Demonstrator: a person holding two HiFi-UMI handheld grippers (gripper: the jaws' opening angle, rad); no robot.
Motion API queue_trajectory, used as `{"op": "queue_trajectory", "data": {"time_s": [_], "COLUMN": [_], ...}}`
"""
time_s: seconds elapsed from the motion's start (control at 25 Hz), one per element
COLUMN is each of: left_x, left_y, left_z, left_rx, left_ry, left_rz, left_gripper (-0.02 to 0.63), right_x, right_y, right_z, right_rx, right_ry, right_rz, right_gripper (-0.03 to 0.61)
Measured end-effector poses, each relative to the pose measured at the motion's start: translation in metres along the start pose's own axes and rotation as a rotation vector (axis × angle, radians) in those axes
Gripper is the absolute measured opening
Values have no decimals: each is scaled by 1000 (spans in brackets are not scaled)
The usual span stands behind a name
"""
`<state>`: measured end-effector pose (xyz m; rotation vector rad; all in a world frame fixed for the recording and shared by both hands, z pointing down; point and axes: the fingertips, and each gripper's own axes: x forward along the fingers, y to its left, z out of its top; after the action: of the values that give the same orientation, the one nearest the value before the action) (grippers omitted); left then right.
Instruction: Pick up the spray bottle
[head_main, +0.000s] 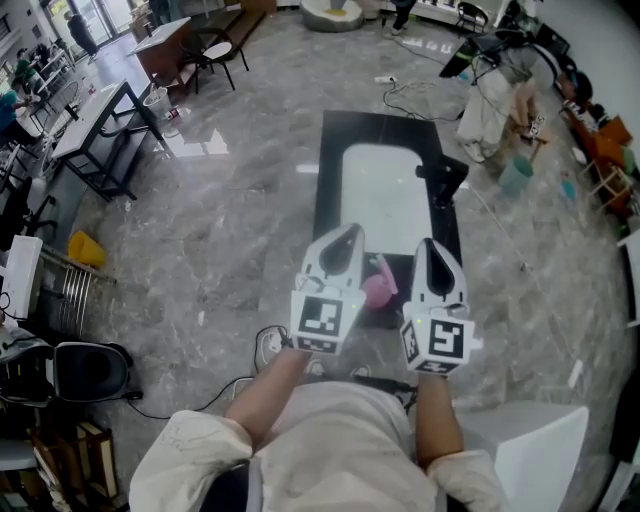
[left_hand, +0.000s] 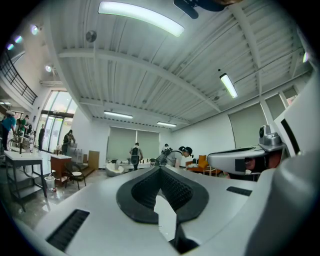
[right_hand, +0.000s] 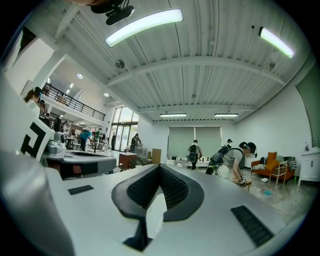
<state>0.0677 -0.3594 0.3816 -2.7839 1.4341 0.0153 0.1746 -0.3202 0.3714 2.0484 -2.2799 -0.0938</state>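
Note:
In the head view a pink spray bottle (head_main: 379, 289) stands at the near end of a black-rimmed table (head_main: 332, 160) with a white top. It shows low between my two grippers and is partly hidden by them. My left gripper (head_main: 351, 233) and right gripper (head_main: 427, 244) are held side by side above it, pointing level across the table. The left gripper (left_hand: 160, 168) has its jaws meeting at the tips with nothing between them. The right gripper (right_hand: 160, 165) looks the same. Neither gripper view shows the bottle.
A black object (head_main: 443, 181) sits at the table's right edge. A white chair (head_main: 540, 452) stands near right. Cables (head_main: 270, 345) lie on the floor by my feet. Desks (head_main: 95, 125) line the left side, and several people stand far off in the room.

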Motion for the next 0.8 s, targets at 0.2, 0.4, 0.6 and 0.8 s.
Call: {"op": "queue_trajectory", "data": {"time_s": [0.2,0.4,0.6,0.8], "left_x": [1,0,1,0], "left_y": [-1,1,-2,-2], "left_z": [-4,-7,-16,-21], "left_rx": [4,1,-2,0], "left_ry": [9,18,34,43], "left_rz": [11,18,22,27], "left_gripper": [2,2,2,2], "right_x": [5,6,5,6], "right_y": [7,12,13,22], "right_z": [-12,-31,-57,-85], "right_rx": [-7,-12,13,29], "right_ry": [27,67,107,168], "right_rz": [45,70,83,143], "right_gripper": [6,6,20,88]}}
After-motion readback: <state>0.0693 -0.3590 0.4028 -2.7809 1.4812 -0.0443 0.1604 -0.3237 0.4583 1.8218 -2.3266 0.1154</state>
